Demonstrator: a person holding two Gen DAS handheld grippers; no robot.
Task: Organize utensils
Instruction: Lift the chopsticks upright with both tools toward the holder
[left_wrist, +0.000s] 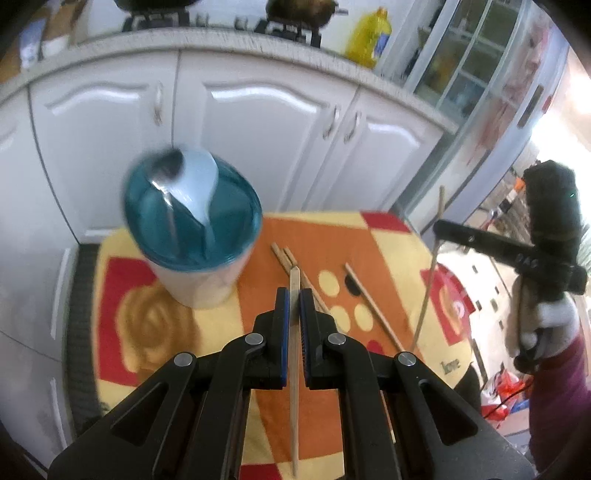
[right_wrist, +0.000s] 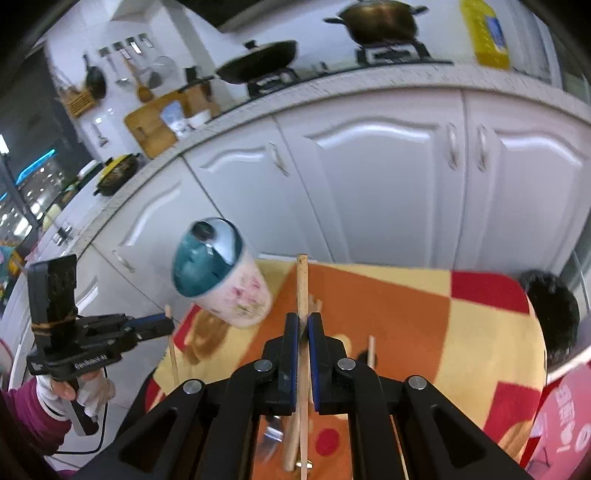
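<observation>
In the left wrist view, the left gripper (left_wrist: 294, 302) has its blue-padded jaws closed down to a narrow slot on a pale wooden chopstick (left_wrist: 294, 354), which runs straight through the jaws from 6 o'clock up to a squared tip just past the pads. At 10 o'clock from the jaws stands a white cup (left_wrist: 195, 236) with a teal inside, on a yellow, orange and red patterned mat (left_wrist: 399, 236). A metal spoon (left_wrist: 168, 184) and a pale blue spoon (left_wrist: 199, 184) lean in the cup. More chopsticks (left_wrist: 373, 306) lie flat on the mat just beyond the jaws and toward 2 o'clock. At 3 o'clock the right gripper (left_wrist: 441, 227) is seen from the side, with a thin stick (left_wrist: 426, 291) slanting down from it; how far its jaws stand apart cannot be told from here. White cabinet doors (left_wrist: 258, 122) fill the far side at 12 o'clock.

In the right wrist view, the right gripper (right_wrist: 303, 328) is pinched on a chopstick (right_wrist: 302, 288) that rises toward 12 o'clock above the pads and passes down between the arms. The cup (right_wrist: 221, 273) sits at 10 o'clock on the mat (right_wrist: 461, 332), blurred. At 9 o'clock the left gripper (right_wrist: 162, 325) appears, with a chopstick (right_wrist: 173, 354) crossing its tip nearly upright. One chopstick (right_wrist: 371, 350) lies on the mat at 3 o'clock of the jaws. Below them, a metal utensil (right_wrist: 271, 439) shows at 6 o'clock, too blurred to name.
</observation>
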